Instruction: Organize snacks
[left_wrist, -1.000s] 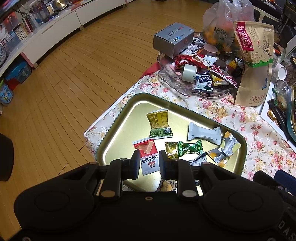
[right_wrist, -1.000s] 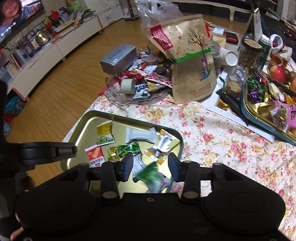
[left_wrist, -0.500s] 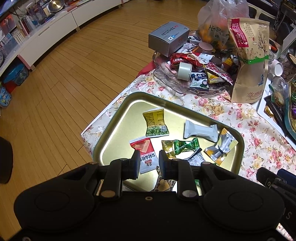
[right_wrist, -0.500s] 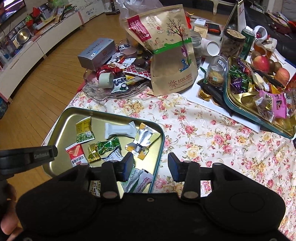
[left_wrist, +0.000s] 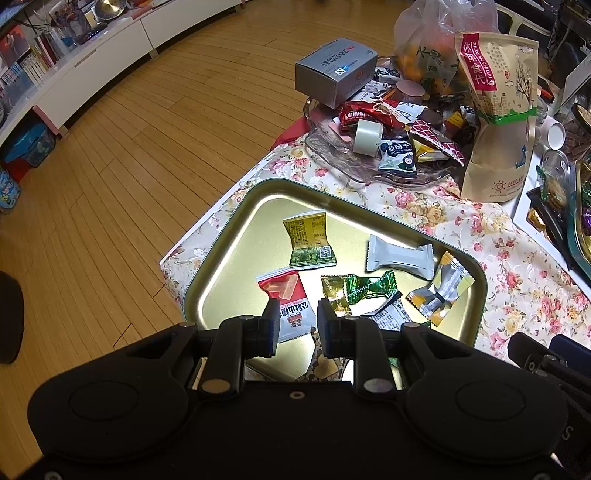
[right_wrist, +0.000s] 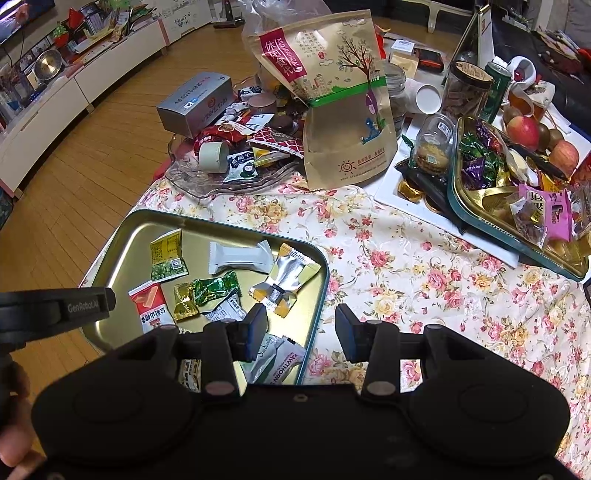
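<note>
A gold metal tray (left_wrist: 236, 258) (right_wrist: 122, 254) lies on the flowered cloth with several wrapped snacks in it. Among them are a red-and-white packet (left_wrist: 291, 299) (right_wrist: 149, 306), a yellow-green packet (left_wrist: 310, 240), a white bar (left_wrist: 399, 256) (right_wrist: 240, 256), a green candy (left_wrist: 369, 286) and a silver-yellow packet (right_wrist: 284, 280). My left gripper (left_wrist: 295, 325) hovers open above the tray's near side, with the red-and-white packet lying below its gap. My right gripper (right_wrist: 301, 328) is open and empty over the tray's right rim, near a Hawthorn packet (right_wrist: 280, 360).
Behind the tray stand a glass dish (right_wrist: 192, 184) piled with snacks, a grey box (left_wrist: 334, 70) and a tall kraft pouch (right_wrist: 343, 110). A second candy tray (right_wrist: 480, 221), jars and apples (right_wrist: 522, 127) crowd the right. The table edge drops to wooden floor on the left.
The right wrist view has swung from over the tray toward the right, so more of the flowered cloth and the second tray shows. The left gripper has stayed put.
</note>
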